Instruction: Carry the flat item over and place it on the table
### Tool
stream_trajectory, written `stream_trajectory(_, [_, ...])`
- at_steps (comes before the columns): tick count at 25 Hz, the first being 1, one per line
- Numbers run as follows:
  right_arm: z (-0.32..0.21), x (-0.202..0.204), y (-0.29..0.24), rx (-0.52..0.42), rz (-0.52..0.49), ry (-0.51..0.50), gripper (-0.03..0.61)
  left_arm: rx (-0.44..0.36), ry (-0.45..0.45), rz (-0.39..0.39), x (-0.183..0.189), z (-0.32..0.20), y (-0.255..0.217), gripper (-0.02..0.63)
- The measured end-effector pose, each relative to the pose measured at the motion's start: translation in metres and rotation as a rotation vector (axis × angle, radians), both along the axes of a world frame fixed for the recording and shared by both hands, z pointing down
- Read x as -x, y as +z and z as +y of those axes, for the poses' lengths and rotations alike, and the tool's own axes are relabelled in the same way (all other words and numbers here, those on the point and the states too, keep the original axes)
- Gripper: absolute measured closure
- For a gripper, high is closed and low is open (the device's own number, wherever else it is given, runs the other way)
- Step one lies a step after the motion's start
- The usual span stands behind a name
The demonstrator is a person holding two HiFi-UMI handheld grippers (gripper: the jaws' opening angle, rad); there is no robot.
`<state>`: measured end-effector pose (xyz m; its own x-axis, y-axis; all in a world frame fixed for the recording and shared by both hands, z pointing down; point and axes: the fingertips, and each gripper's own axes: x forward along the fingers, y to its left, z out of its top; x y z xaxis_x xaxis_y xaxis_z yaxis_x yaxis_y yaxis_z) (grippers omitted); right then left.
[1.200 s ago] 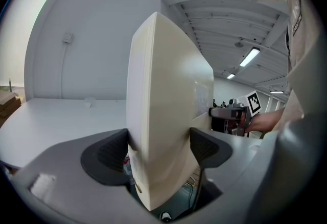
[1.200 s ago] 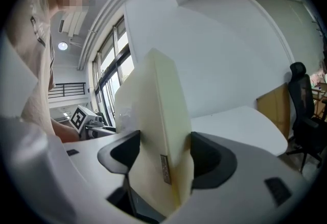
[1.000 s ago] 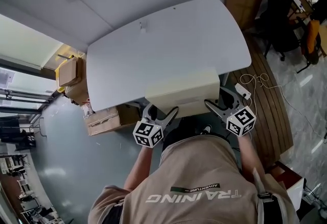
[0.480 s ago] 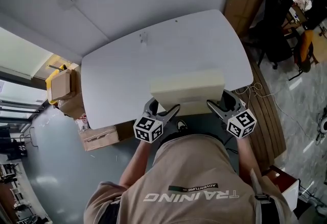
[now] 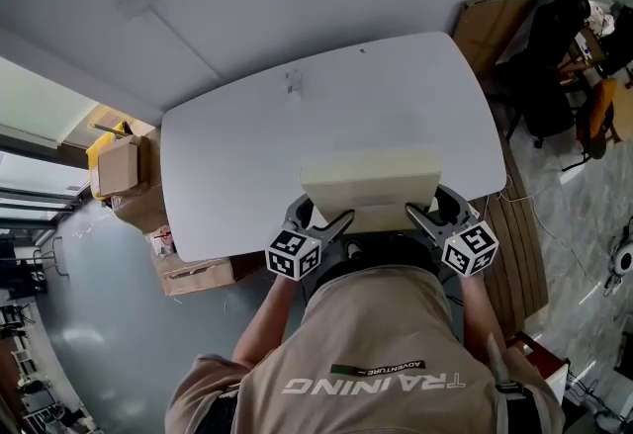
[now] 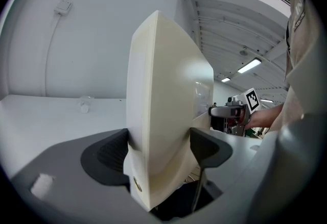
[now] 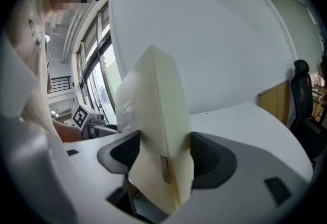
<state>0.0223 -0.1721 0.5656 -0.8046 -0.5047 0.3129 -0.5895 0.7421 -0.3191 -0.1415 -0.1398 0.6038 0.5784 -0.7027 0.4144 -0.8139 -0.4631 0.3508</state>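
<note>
The flat item (image 5: pixel 371 187) is held above the near edge of the surface (image 5: pixel 237 145), each near corner clamped in the jaws of the left gripper (image 5: pixel 321 224) and right gripper (image 5: pixel 427 217) for balance.

Across the back of my shirt (image 5: pixel 376 323) runs the word TRAINING in pale capitals, upside down in the head view. A small dark patch (image 5: pixel 378 367) next to it reads ADVENTURE.
</note>
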Motion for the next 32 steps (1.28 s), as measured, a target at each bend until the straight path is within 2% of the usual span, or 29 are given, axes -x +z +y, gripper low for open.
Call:
stream_trajectory(7, [-0.045, 0.006, 0.012, 0.02, -0.005, -0.073, 0.302, 0.054, -0.066, -0.024, 0.003, -0.033, 0.011, 0.25])
stream_trajectory(18, [-0.114, -0.01, 0.029, 0.089, -0.038, -0.203, 0.303, 0.13, -0.17, -0.07, -0.018, -0.082, 0.02, 0.25])
stream_trajectory(24, [-0.136, -0.015, 0.035, 0.127, -0.052, -0.227, 0.303, 0.152, -0.214, -0.053, -0.025, -0.098, 0.023, 0.25])
stream_trajectory(32, [-0.149, -0.006, 0.049, 0.14, -0.017, -0.224, 0.304, 0.187, -0.209, 0.017, -0.012, -0.118, 0.034, 0.25])
